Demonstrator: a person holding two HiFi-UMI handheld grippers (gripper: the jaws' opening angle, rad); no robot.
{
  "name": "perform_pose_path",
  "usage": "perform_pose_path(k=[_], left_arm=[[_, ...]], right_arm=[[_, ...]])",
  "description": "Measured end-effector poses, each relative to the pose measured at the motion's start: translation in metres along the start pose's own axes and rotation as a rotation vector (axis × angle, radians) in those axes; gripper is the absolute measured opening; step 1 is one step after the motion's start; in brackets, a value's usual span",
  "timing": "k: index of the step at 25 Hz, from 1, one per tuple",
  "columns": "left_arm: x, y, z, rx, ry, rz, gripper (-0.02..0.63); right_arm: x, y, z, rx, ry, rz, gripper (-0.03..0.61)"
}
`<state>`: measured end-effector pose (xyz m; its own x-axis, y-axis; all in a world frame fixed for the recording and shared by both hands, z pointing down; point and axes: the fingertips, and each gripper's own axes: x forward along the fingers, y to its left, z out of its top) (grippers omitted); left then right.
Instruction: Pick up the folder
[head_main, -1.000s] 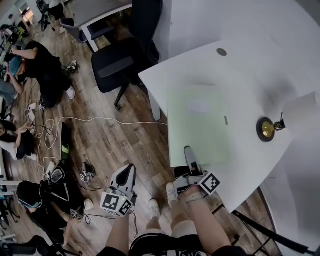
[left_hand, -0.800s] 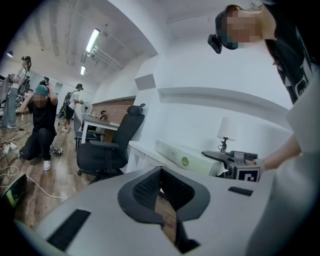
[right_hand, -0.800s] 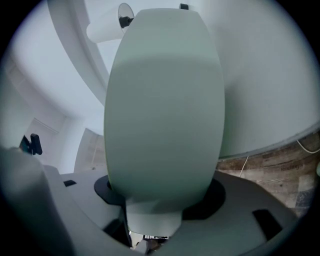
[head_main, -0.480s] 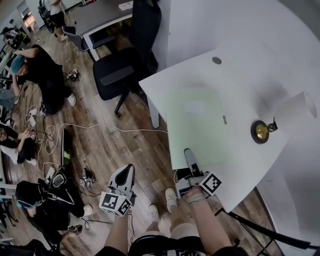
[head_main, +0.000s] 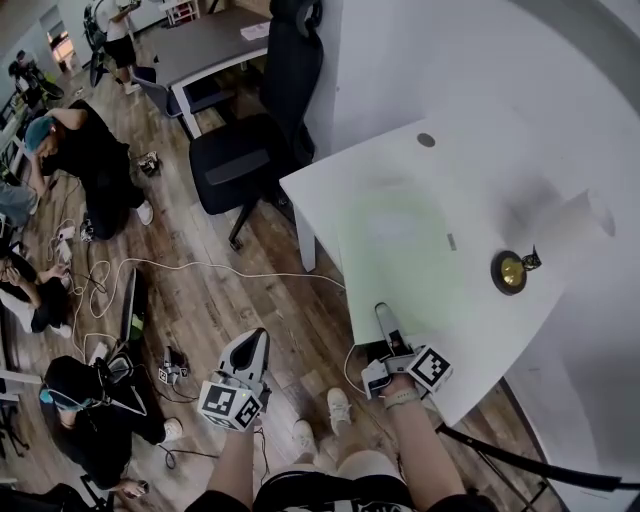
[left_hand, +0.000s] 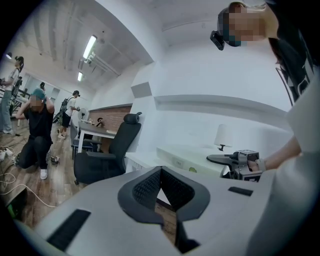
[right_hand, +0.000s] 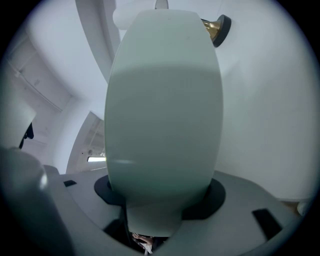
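The pale green folder (head_main: 400, 250) lies over the white table (head_main: 470, 170), its near edge at the table's front. My right gripper (head_main: 383, 318) is shut on that near edge. In the right gripper view the folder (right_hand: 165, 100) fills the space between the jaws and runs away from the camera. My left gripper (head_main: 258, 342) hangs over the wooden floor, left of the table, its fingers together and holding nothing. The left gripper view shows those closed jaws (left_hand: 161, 172), with the folder (left_hand: 187, 160) and the right gripper (left_hand: 235, 162) beyond them.
A small lamp with a brass base (head_main: 510, 270) stands on the table to the right of the folder. A black office chair (head_main: 245, 150) is by the table's left corner. People (head_main: 85, 150) sit on the floor at left, among cables (head_main: 200, 265).
My right gripper has risen a little and rolled, with the folder's near edge in it. The left gripper has also risen slightly, still with nothing in it.
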<state>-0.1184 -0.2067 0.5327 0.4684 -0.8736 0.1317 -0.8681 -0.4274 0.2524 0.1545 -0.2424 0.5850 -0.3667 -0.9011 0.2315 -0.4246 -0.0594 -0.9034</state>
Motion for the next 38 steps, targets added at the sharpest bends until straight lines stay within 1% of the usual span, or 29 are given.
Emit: perform_pose_path(k=[7, 12, 13, 16, 17, 20, 21, 23, 24, 25, 26, 27, 28, 29, 30, 33, 34, 36, 37, 38], left_arm=[[-0.007, -0.003, 0.008, 0.012, -0.020, -0.017, 0.014], [-0.013, -0.002, 0.015, 0.019, -0.026, -0.007, 0.014], [-0.014, -0.001, 0.016, 0.019, -0.027, -0.006, 0.014], [-0.017, -0.003, 0.020, 0.021, -0.031, -0.005, 0.014], [-0.018, -0.005, 0.022, 0.021, -0.031, -0.003, 0.014], [-0.020, -0.007, 0.026, 0.019, -0.034, 0.001, 0.014], [-0.021, -0.007, 0.027, 0.022, -0.038, 0.001, 0.014], [-0.023, -0.006, 0.030, 0.026, -0.045, 0.005, 0.014], [-0.024, -0.006, 0.031, 0.027, -0.048, 0.007, 0.014], [-0.025, -0.006, 0.033, 0.028, -0.050, 0.010, 0.014], [-0.026, -0.006, 0.034, 0.028, -0.052, 0.012, 0.014], [-0.027, -0.006, 0.036, 0.029, -0.053, 0.014, 0.014], [-0.028, -0.006, 0.037, 0.030, -0.055, 0.016, 0.014], [-0.030, -0.006, 0.039, 0.031, -0.055, 0.019, 0.014], [-0.031, -0.005, 0.041, 0.033, -0.055, 0.022, 0.014], [-0.035, -0.005, 0.045, 0.040, -0.057, 0.029, 0.014], [-0.036, -0.005, 0.047, 0.042, -0.059, 0.030, 0.014], [-0.038, -0.005, 0.049, 0.046, -0.063, 0.030, 0.014], [-0.039, -0.004, 0.049, 0.048, -0.064, 0.030, 0.014], [-0.040, -0.004, 0.050, 0.049, -0.066, 0.030, 0.014]], right_arm=[[-0.019, 0.006, 0.006, -0.013, 0.007, -0.050, 0.290], [-0.028, 0.013, 0.013, -0.029, -0.007, -0.055, 0.289], [-0.028, 0.017, 0.015, -0.036, -0.010, -0.032, 0.290], [-0.023, 0.044, 0.022, -0.081, -0.025, 0.144, 0.288], [-0.023, 0.048, 0.024, -0.097, -0.026, 0.166, 0.288], [-0.027, 0.052, 0.028, -0.129, -0.026, 0.164, 0.289], [-0.029, 0.051, 0.030, -0.134, -0.027, 0.153, 0.289], [-0.036, 0.046, 0.030, -0.121, -0.025, 0.099, 0.289], [-0.039, 0.048, 0.029, -0.117, -0.023, 0.090, 0.289], [-0.039, 0.058, 0.030, -0.137, -0.022, 0.136, 0.289], [-0.038, 0.071, 0.031, -0.174, -0.023, 0.214, 0.288], [-0.037, 0.081, 0.033, -0.207, -0.024, 0.271, 0.290], [-0.037, 0.081, 0.035, -0.221, -0.025, 0.271, 0.290], [-0.040, 0.076, 0.036, -0.223, -0.025, 0.239, 0.289], [-0.042, 0.075, 0.037, -0.225, -0.026, 0.227, 0.289], [-0.044, 0.090, 0.037, -0.248, -0.026, 0.284, 0.288], [-0.046, 0.089, 0.038, -0.260, -0.027, 0.268, 0.288], [-0.051, 0.075, 0.041, -0.286, -0.030, 0.174, 0.289], [-0.053, 0.074, 0.041, -0.296, -0.032, 0.158, 0.288], [-0.053, 0.077, 0.041, -0.302, -0.034, 0.170, 0.290]])
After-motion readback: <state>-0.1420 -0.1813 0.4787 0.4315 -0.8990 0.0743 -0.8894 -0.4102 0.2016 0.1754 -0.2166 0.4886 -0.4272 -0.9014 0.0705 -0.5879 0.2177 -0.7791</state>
